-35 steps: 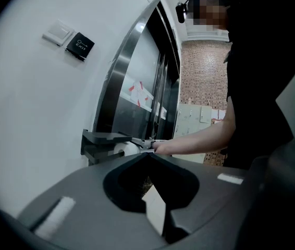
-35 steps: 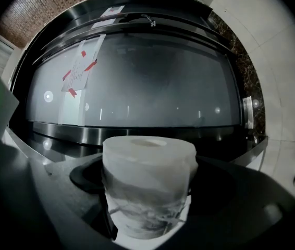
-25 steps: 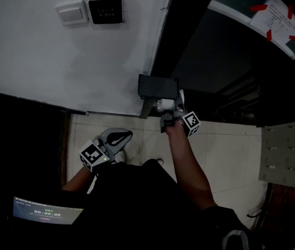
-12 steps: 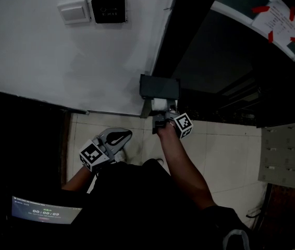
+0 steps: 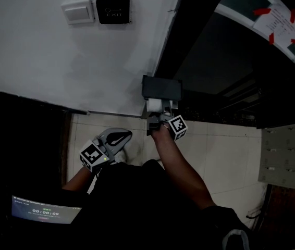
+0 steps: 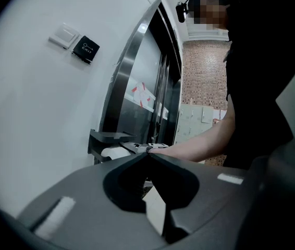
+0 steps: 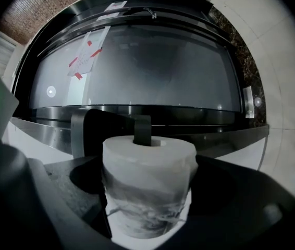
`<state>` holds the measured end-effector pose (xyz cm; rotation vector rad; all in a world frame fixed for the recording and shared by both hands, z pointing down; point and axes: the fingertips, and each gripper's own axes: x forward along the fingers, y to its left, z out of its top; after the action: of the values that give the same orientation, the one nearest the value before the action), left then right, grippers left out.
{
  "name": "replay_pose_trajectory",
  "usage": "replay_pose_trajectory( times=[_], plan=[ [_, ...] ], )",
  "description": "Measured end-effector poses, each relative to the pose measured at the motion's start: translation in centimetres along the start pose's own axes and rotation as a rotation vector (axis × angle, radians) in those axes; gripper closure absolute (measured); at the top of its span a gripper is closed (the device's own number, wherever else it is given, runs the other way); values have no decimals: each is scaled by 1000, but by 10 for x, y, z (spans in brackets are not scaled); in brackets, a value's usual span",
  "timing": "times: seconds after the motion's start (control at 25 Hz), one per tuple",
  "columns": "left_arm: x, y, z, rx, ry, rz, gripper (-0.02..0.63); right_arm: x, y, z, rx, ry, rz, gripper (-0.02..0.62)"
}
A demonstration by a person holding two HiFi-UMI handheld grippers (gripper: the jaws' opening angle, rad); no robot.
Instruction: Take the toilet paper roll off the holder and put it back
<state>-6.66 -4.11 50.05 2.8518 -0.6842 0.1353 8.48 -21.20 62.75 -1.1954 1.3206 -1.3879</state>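
Toilet paper roll point(image 7: 147, 186) found on the holder point(image 5: 161, 87), at 12 o'clock from the person in the head view. Holder's dark arm point(image 7: 142, 129) seen entering the core at the roll's far end. Roll not clear of the arm; depth of seating not legible.

Right gripper point(image 5: 157, 117) grasping the roll, jaws spread wide on either side and pressing into the wrap, which shows creased low down.

Left gripper point(image 6: 147, 156) clenched on nothing, tips meeting. Parked at 8 o'clock from the holder, well apart from it, taking no part.

Holder mounted by the edge of the white wall point(image 5: 59, 61), next to the dark metal door front point(image 5: 210, 61) at 2 o'clock.

Judged: grip made, roll threaded on the arm — whether at the start of the draw-off or the end of the return cannot be decided from this position alone. Outstanding in either case: release of the right jaws with the roll seated.
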Motion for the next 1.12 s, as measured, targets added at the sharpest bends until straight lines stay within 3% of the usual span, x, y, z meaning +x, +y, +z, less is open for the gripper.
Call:
replay_pose_trajectory(
  times=[0.44,0.8,1.12],
  plan=[
    [0,1,-7,9,3,-16,601,-2,1,-5,-65,63,86,132],
    [15,0,-4,13,1,-36,601,-40,-20,-12,-52,140,65,132],
    [28,-7,-1,17,2,-47,601,-67,-10,-1,-80,180,48,133]
  ],
)
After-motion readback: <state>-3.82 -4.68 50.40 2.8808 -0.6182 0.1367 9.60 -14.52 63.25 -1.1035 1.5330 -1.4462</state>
